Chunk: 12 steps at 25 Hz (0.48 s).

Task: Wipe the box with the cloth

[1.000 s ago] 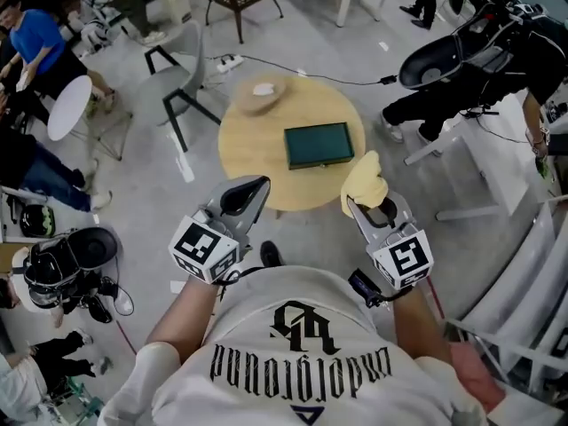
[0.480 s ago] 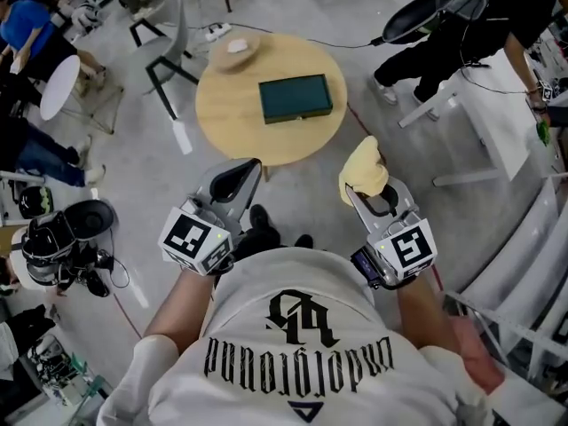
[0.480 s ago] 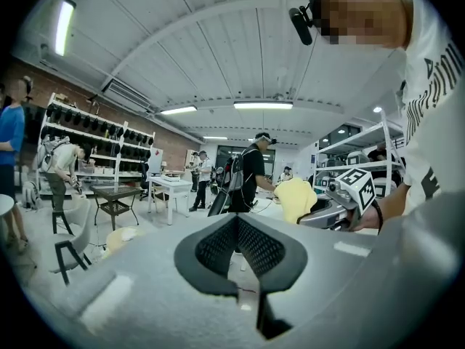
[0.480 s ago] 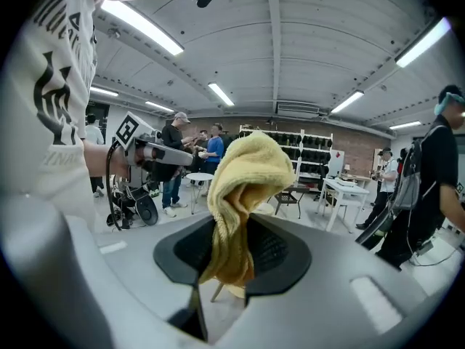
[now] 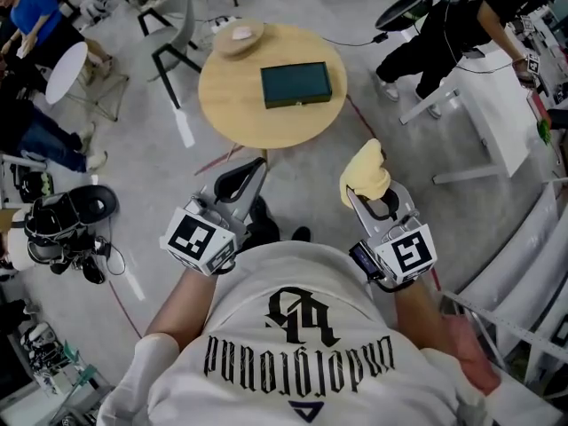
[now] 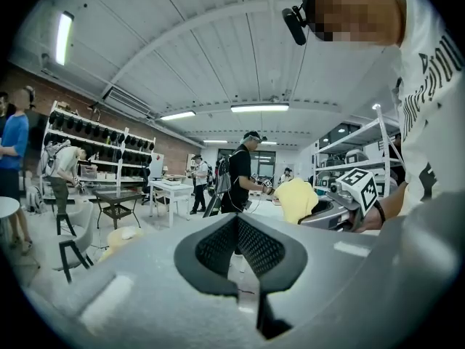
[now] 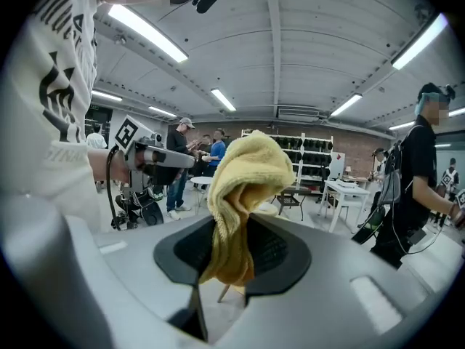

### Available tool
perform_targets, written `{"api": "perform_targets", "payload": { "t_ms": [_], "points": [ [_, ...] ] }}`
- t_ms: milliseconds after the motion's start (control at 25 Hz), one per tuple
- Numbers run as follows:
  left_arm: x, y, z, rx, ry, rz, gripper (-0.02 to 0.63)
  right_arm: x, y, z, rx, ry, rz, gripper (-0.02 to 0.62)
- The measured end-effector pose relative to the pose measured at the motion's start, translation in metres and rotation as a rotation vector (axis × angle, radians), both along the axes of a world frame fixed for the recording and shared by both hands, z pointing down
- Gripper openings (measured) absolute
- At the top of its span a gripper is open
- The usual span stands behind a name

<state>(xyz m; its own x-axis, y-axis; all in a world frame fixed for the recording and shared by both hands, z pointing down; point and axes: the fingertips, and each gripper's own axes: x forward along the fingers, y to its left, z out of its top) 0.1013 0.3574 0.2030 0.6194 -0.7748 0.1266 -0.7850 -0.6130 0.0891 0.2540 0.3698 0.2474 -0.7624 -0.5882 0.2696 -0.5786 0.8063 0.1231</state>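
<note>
A dark green box [image 5: 296, 84] lies flat on the round wooden table [image 5: 240, 105], well ahead of both grippers. My right gripper [image 5: 357, 193] is shut on a bunched yellow cloth [image 5: 365, 172], which bulges up past its jaws; the cloth [image 7: 241, 195] fills the middle of the right gripper view. My left gripper [image 5: 256, 169] is shut with nothing in it, its jaws meeting in the left gripper view [image 6: 238, 220]. Both are held out over the floor, short of the table, at about the same height. The right gripper [image 6: 341, 198] with its cloth [image 6: 296, 199] shows at the right of the left gripper view.
A shallow wooden bowl [image 5: 237, 36] sits at the table's far left edge. Chairs [image 5: 173, 34] stand left of the table, a white desk [image 5: 484, 118] to the right. People stand and sit around. Camera gear [image 5: 62, 229] lies on the floor at the left.
The table and box have slid further away and up in the head view, then slightly right. Both grippers kept their pose, the cloth still clamped in the right one.
</note>
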Motion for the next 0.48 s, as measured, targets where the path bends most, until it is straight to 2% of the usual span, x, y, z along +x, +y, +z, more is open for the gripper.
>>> {"api": "perform_targets", "payload": {
  "t_ms": [240,400,480],
  "points": [
    [0.001,0.014,-0.025,0.0,0.038,0.002,0.006,-0.002,0.014,-0.035,0.003,0.024,-0.005,0.115],
    [0.002,0.021,-0.03,0.014,-0.001,0.012,0.006,-0.005,0.021,-0.033,0.018,-0.016,0.005,0.115],
    [-0.007,0.017,-0.045,0.014,0.011,0.013,0.006,-0.014,0.017,-0.05,0.019,-0.006,0.006,0.115]
  ]
}}
